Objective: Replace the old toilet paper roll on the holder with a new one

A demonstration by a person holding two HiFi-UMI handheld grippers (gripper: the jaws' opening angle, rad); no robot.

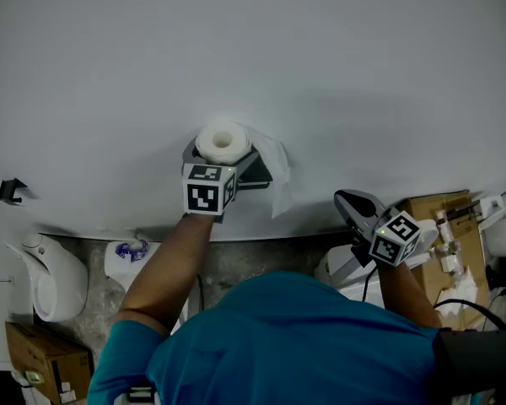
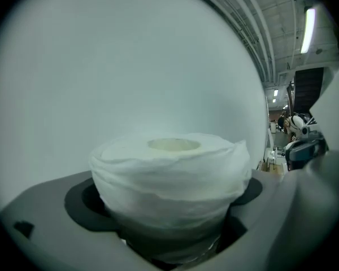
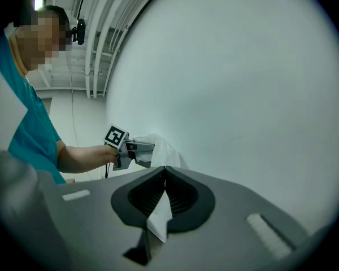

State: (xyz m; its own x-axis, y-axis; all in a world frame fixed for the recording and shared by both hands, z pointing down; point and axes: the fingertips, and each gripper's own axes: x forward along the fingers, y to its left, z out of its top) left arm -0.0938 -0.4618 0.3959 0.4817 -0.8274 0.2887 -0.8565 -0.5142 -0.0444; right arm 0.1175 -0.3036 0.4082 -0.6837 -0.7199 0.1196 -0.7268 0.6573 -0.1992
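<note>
A white toilet paper roll (image 1: pixel 222 142) sits against the white wall (image 1: pixel 253 49), with a loose tail of paper (image 1: pixel 278 175) hanging on its right. My left gripper (image 1: pixel 226 160) reaches up to it, jaws spread wide on either side of the roll (image 2: pixel 169 174), which fills the gap; I see no squeeze on it. The holder itself is hidden behind the roll and jaws. Lower right, away from the wall, my right gripper (image 1: pixel 347 199) is shut, and a small scrap of white paper (image 3: pixel 158 219) is pinched between its pads (image 3: pixel 181 196).
A black hook (image 1: pixel 11 191) sticks out of the wall at far left. Below stand a white fixture (image 1: pixel 55 281) and a cardboard box (image 1: pixel 42 361). Another cardboard box (image 1: pixel 438 213) and white equipment (image 1: pixel 502 226) crowd the right side.
</note>
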